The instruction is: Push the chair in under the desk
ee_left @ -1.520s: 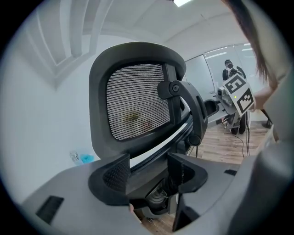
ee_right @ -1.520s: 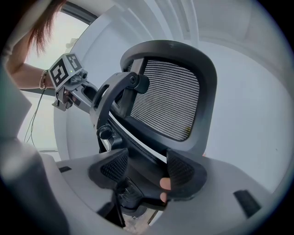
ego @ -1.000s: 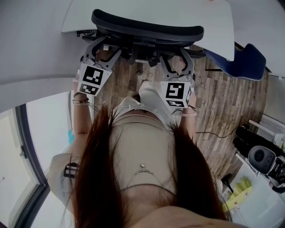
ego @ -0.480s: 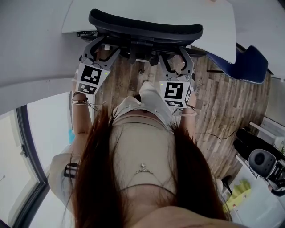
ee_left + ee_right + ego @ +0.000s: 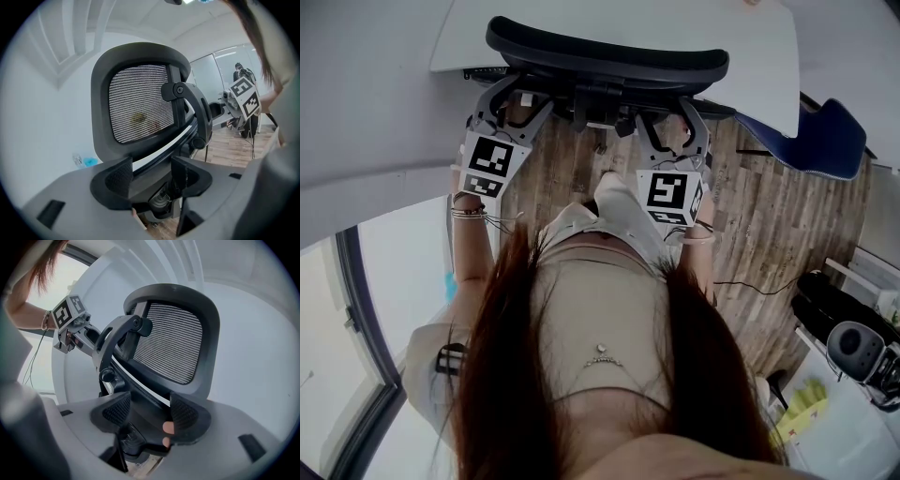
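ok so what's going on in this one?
A person holds a gripper in each hand behind a black mesh office chair that faces a white desk. The left gripper and right gripper both have their jaws apart, straddling the frame on the chair's back. The backrest appears to be close to the desk's edge.

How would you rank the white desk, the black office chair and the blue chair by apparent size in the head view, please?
1. White desk, largest, though cut off by the frame.
2. Black office chair.
3. Blue chair, smallest; the desk partly hides it.
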`<state>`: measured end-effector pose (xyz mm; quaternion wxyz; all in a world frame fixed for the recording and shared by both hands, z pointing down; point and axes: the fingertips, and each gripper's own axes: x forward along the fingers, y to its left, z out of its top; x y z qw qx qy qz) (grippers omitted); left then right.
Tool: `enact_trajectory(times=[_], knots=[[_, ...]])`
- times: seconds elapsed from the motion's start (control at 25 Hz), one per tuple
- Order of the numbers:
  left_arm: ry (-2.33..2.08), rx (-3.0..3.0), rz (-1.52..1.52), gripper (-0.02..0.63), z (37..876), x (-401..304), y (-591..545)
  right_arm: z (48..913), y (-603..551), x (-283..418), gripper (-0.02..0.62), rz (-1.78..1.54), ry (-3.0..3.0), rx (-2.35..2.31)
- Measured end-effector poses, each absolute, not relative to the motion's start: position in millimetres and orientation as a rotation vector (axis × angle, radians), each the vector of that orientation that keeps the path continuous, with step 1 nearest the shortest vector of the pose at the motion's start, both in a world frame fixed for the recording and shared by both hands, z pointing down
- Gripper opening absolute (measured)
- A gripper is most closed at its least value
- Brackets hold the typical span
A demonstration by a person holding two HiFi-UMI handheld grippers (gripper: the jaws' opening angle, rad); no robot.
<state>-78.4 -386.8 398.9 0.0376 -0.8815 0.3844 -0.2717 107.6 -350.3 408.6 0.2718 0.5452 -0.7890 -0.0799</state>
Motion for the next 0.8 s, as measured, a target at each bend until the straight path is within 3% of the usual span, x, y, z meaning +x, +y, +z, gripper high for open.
enact_trajectory(times=[0.8], knots=[[1.175,-2.719,-0.833,0.250,401.5,-91.8,-415.0,410.1,-376.2,94.2,0.273,-0.210,-2.125,1.458]])
